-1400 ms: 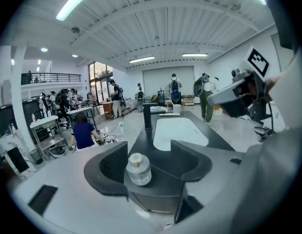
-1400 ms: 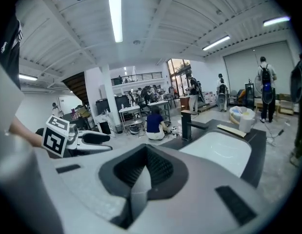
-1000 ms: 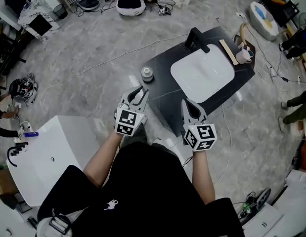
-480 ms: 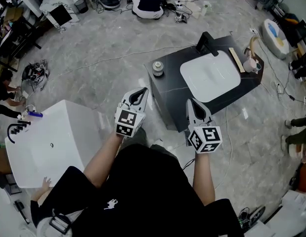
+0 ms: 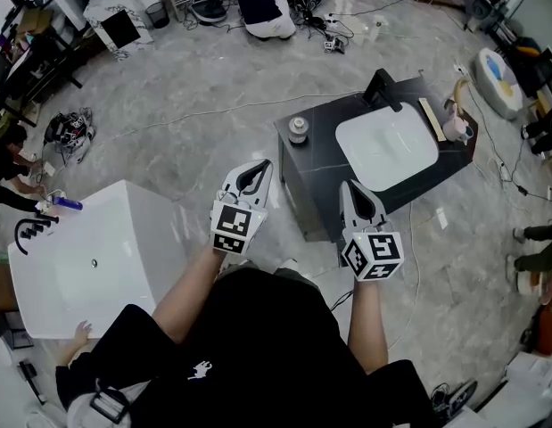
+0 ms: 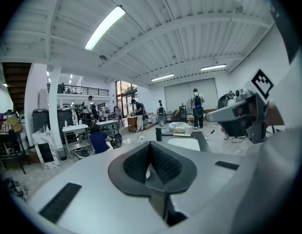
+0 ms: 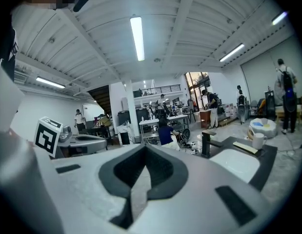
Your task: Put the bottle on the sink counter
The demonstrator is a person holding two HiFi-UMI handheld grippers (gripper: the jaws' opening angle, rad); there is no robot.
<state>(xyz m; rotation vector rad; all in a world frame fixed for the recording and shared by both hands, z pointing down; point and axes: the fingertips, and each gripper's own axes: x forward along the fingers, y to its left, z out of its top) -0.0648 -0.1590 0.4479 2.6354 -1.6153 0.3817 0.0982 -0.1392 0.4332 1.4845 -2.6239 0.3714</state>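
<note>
At the ten-o'clock corner of the dark sink counter (image 5: 322, 130) the bottle (image 5: 298, 130) already stands, close to two edges. It looks small, rigid, probably light and smooth; I'd take it round the body, under the cap. The left gripper (image 5: 257, 168) and right gripper (image 5: 350, 189) hang at six o'clock, jaws pressed together on nothing, with open floor around.

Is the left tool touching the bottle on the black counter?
Apart. The head view shows grey floor between the left tool and the bottle.
</note>
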